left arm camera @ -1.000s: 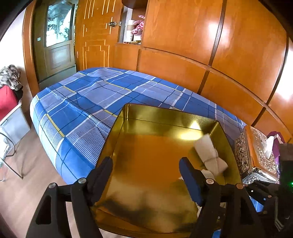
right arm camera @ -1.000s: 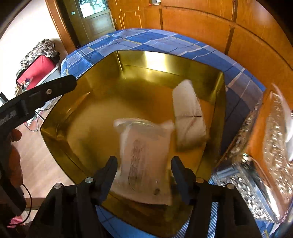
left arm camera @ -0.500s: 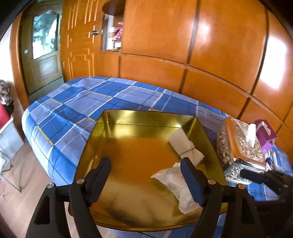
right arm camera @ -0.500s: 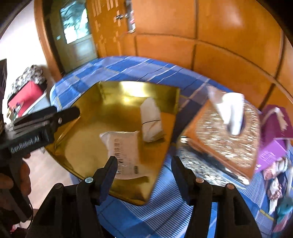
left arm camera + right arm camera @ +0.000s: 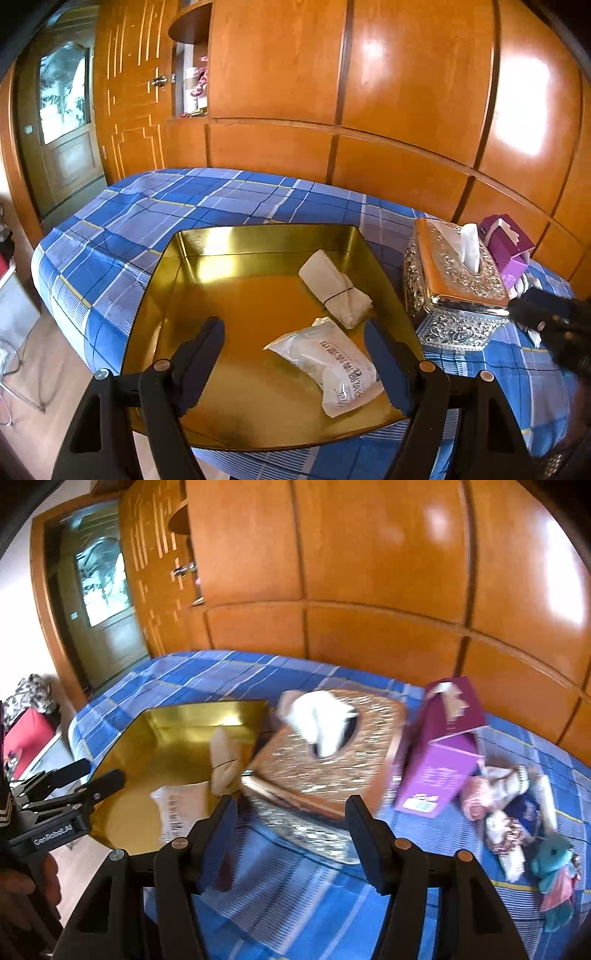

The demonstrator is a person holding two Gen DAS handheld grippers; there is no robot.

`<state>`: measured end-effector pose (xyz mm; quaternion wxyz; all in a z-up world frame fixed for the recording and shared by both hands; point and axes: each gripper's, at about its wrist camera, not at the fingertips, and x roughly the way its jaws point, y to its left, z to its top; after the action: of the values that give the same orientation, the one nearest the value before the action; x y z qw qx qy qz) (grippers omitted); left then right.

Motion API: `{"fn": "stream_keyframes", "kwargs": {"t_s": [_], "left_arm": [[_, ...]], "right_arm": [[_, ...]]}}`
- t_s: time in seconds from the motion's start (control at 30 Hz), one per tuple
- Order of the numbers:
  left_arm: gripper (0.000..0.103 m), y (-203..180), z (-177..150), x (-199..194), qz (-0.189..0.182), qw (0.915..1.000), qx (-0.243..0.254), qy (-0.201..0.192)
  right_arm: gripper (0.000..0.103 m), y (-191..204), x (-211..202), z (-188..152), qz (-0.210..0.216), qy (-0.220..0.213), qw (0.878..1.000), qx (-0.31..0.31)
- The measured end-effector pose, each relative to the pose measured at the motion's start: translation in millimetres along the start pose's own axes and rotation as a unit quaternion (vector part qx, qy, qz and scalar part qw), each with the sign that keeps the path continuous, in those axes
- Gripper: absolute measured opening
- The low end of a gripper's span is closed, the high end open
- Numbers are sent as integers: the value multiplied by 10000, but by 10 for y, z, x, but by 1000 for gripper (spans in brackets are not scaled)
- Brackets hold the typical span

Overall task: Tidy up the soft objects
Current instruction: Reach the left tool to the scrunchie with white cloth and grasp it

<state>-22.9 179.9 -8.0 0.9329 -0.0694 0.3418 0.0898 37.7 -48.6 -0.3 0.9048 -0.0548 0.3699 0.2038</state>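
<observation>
A gold tray lies on the blue plaid bed. In it are a rolled white cloth tied with a band and a white plastic packet with print. My left gripper is open and empty, held above the tray's near edge. My right gripper is open and empty, above the bed in front of the ornate tissue box. At the right on the bed lie a pile of soft items and a teal plush toy. The tray and both items in it also show in the right wrist view.
An ornate silver and orange tissue box stands right of the tray. A purple carton lies beside it. Wooden wall panels run behind the bed. A door is at the far left, floor below the bed's left edge.
The right gripper let the white packet drop into the tray, then pulled back and swung right toward the tissue box and soft items. The left gripper drew back and rose.
</observation>
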Motion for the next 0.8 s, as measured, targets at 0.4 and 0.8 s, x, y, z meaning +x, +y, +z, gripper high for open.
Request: {"fn": "stream_keyframes", "kwargs": {"t_s": [0.4, 0.8], "left_arm": [[78, -259, -18, -90, -275, 9988, 394, -33], [78, -670, -62, -189, -592, 9935, 973, -32]], "right_arm": [[61, -942, -295, -104, -937, -157, 9935, 631], [61, -1868, -499, -200, -1852, -298, 9725, 1381]]}}
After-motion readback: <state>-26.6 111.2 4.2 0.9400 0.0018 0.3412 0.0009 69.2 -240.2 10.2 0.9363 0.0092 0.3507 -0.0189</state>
